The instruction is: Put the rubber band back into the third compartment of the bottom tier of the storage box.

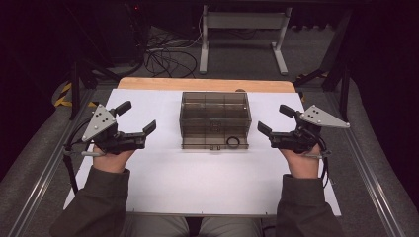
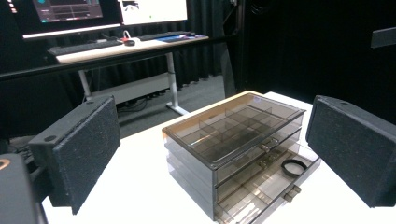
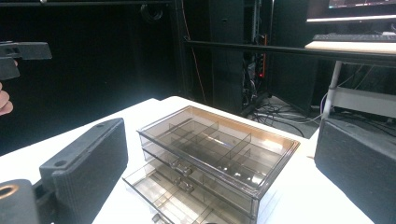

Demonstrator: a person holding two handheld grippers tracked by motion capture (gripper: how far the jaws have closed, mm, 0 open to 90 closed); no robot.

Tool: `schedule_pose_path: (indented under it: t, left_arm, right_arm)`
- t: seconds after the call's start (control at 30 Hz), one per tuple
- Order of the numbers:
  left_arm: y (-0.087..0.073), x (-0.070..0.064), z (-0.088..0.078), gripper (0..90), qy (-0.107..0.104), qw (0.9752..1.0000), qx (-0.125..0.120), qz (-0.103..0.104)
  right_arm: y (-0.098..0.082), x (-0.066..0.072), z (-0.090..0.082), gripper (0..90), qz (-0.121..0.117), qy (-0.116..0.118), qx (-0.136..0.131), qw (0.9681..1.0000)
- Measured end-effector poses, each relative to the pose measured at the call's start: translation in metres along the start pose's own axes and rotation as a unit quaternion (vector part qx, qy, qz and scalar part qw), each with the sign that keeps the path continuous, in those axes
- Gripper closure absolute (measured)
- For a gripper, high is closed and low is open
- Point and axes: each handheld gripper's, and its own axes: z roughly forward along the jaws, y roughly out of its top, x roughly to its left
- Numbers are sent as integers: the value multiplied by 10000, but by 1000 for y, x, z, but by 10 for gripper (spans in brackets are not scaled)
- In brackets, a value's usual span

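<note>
on white table (image 1: pixel 197 182), smoky drawer box (image 1: pixel 215 118), no readable writing, left tongs (image 1: pixel 137 118) and right tongs (image 1: pixel 272 120) apart

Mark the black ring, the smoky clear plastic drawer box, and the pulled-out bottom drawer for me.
Black ring (image 1: pixel 232 142), high view, on its band.
Smoky clear plastic drawer box (image 2: pixel 233 126), left gripper view, on its top panel.
Pulled-out bottom drawer (image 2: pixel 261 186), left gripper view, on its floor.

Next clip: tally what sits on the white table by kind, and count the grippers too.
Clear smoky drawer organizer: 1, bottom drawer pulled out
Black ring: 1, lying in that open drawer
Handheld grippers: 2, left gripper and right gripper, both with jaws apart and holding nothing
Total: 4
</note>
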Motion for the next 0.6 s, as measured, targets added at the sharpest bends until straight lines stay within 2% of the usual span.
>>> schedule_pose_path:
  t: [0.1, 0.43, 0.6]
  left_arm:
    - [-3, 2, -2, 39, 17, 10000, -1, -71]
    - [-9, 10, -12, 39, 50, 10000, 15, -59]
    - [-10, 13, -15, 39, 91, 9999, -52, -98]
  right_arm:
    - [-1, -1, 0, 35, 10, 4, 9, 10000]
    - [0, -4, -4, 35, 57, 33, -85, 9999]
    - [-1, -5, -4, 35, 46, 28, -88, 9999]
